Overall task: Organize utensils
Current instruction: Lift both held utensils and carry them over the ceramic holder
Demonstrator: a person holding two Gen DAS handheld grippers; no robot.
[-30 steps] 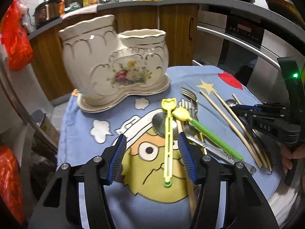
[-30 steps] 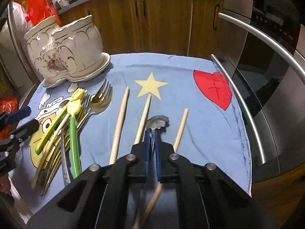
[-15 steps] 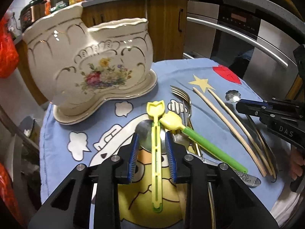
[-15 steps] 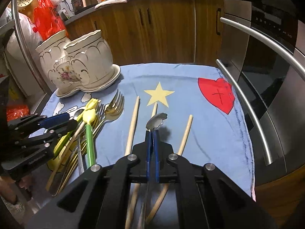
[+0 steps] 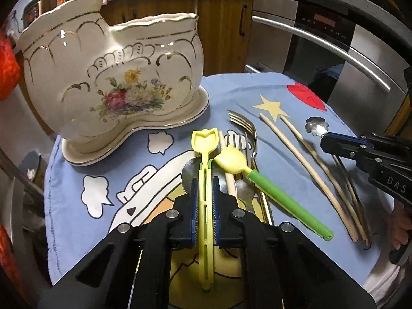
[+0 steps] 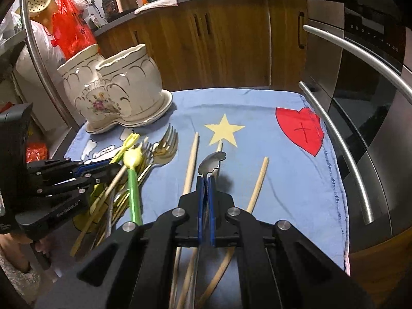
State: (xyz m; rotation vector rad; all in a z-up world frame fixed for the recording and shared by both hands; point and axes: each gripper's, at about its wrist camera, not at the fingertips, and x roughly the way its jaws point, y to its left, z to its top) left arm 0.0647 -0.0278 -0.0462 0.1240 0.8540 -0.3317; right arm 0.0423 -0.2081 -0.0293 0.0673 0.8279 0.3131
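Observation:
A yellow plastic scoop (image 5: 204,141) lies on the blue cloth (image 5: 231,90), over a pile of forks (image 5: 244,123) and a green-handled spoon (image 5: 283,200). My left gripper (image 5: 205,180) is closing, its blue pads pressing both sides of the scoop's slotted handle. My right gripper (image 6: 205,180) is shut on the stem of a metal spoon with a flower-shaped bowl (image 6: 212,161), held just above the cloth. Wooden chopsticks (image 6: 190,170) lie beside and under it. A cream two-pocket ceramic holder (image 5: 116,90) stands at the far left.
A stainless oven with long bar handles (image 6: 347,159) borders the cloth on the right, and wooden cabinets (image 6: 219,38) stand behind. A red bag (image 6: 69,33) hangs at the far left. A hand (image 5: 399,226) holds the right gripper (image 5: 324,139) at the cloth's edge.
My left gripper came forward and down over the yellow scoop and its jaws closed from wide apart onto the handle. The right gripper stayed shut on the metal spoon and tilted up slightly.

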